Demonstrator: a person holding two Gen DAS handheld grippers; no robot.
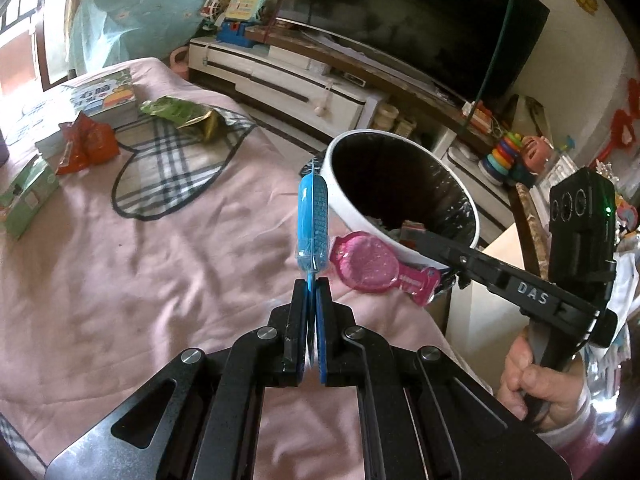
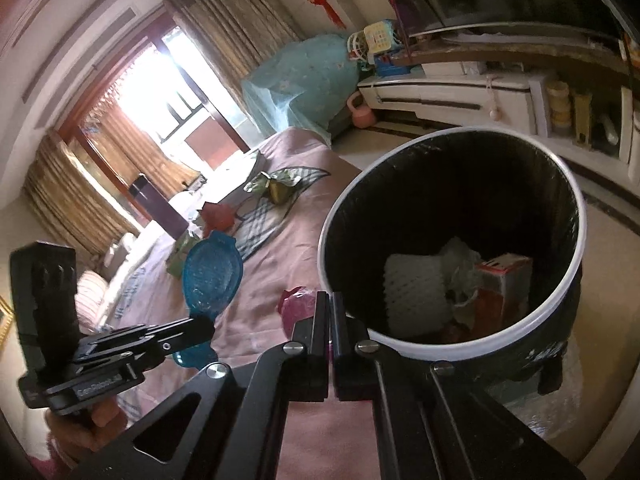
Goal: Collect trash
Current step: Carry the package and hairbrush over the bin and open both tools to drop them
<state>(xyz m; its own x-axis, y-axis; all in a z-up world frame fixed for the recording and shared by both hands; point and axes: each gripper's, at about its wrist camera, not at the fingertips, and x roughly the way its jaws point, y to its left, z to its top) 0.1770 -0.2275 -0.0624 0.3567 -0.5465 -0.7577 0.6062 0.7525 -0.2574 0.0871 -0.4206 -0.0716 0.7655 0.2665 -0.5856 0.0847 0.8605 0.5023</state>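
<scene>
My left gripper (image 1: 311, 285) is shut on the bottom edge of a blue plastic blister pack (image 1: 312, 216), which stands upright and edge-on above the pink bed sheet (image 1: 160, 272). From the right wrist view the same blue pack (image 2: 212, 276) shows its flat face, with the left gripper (image 2: 204, 326) below it. My right gripper (image 2: 330, 300) is shut on a pink glittery blister pack (image 2: 298, 308), and a pink sliver shows between its jaws. That pink pack (image 1: 374, 266) lies beside the white-rimmed bin (image 1: 356, 216), where the right gripper (image 1: 420, 246) reaches in from the right.
The bin (image 2: 400, 342) has a black liner and holds white foam netting (image 2: 414, 288) and a red carton (image 2: 504, 280). A green snack bag (image 1: 180, 114), a red wrapper (image 1: 88, 144), a green box (image 1: 24, 200) and books (image 1: 104, 100) lie on the bed. A TV cabinet (image 1: 300, 80) stands beyond.
</scene>
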